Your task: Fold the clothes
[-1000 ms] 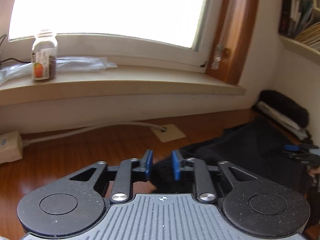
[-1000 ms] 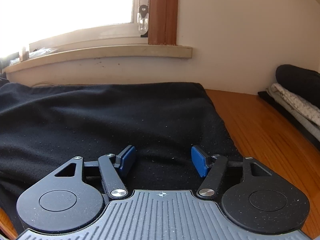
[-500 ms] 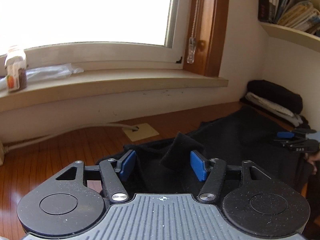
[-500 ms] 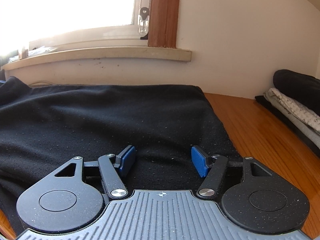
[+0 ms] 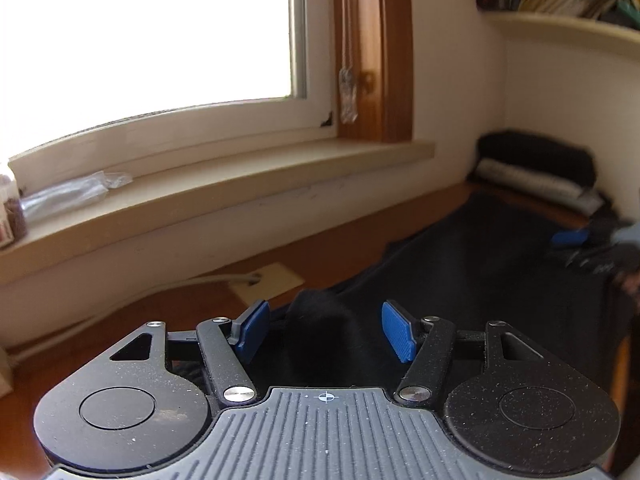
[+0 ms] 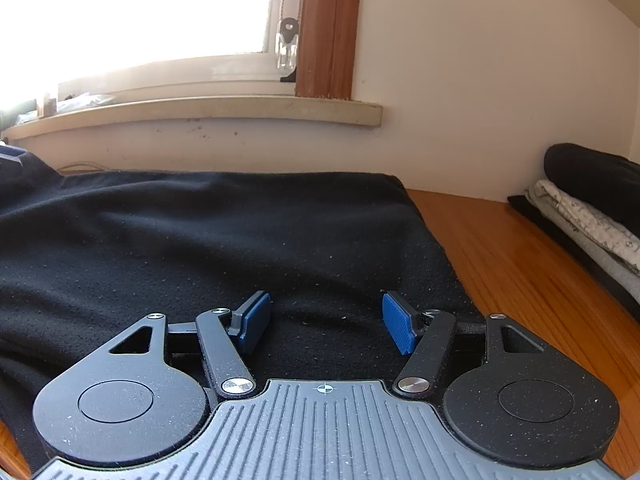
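A: Left hand-held gripper point(image 5: 322, 330) status?

B: Jaws have just been opening. A peak of the black garment point(image 5: 460, 280) stands up btwn the blue pads point(image 5: 396, 332), but the pads aren't pressing it, so it's let go.

A: Right hand-held gripper point(image 6: 324, 326)?

B: Open too, hovering low over the same garment, cloth under and ahead of it, nothing pinched. Bare table point(image 6: 520, 264) to its right, and a stack of folded clothes point(image 6: 588, 208) beyond that by the wall.

A: How to do this step well, imo?

B: Back the left one out w/o snagging that peak, then flatten it so the fold lies clean. Line up edges before the next pinch; take hems, not mid-cloth.
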Action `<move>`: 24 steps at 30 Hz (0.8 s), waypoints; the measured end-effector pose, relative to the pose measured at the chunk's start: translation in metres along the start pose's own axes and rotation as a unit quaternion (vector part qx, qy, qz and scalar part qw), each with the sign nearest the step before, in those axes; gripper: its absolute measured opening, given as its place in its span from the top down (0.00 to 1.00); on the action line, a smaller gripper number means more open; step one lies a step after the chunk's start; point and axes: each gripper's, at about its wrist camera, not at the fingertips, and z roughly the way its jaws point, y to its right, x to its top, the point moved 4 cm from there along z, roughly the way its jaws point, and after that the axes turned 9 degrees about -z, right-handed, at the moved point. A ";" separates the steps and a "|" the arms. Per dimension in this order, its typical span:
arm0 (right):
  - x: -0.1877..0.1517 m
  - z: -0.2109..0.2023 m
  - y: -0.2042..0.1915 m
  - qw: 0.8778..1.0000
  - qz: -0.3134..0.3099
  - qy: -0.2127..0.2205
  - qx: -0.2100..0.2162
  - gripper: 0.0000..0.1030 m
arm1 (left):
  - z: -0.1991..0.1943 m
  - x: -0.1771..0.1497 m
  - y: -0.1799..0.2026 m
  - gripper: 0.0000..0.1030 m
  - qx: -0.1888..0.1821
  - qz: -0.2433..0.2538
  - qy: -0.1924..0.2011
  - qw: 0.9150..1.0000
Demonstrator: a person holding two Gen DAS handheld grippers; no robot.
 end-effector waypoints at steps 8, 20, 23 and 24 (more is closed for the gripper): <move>0.000 -0.001 -0.001 1.000 0.000 0.001 -0.002 0.39 | -0.015 0.024 -0.036 0.66 -0.030 -0.093 0.041 0.994; 0.001 -0.002 0.000 1.000 -0.002 0.004 -0.006 0.39 | -0.004 0.003 -0.017 0.75 -0.038 -0.035 -0.022 0.998; 0.001 -0.002 0.000 1.000 -0.002 0.004 -0.007 0.39 | 0.004 0.003 -0.008 0.51 -0.044 -0.024 -0.033 0.998; 0.001 -0.002 0.000 1.000 -0.002 0.005 -0.008 0.39 | 0.006 0.002 -0.004 0.46 -0.044 -0.019 -0.036 0.998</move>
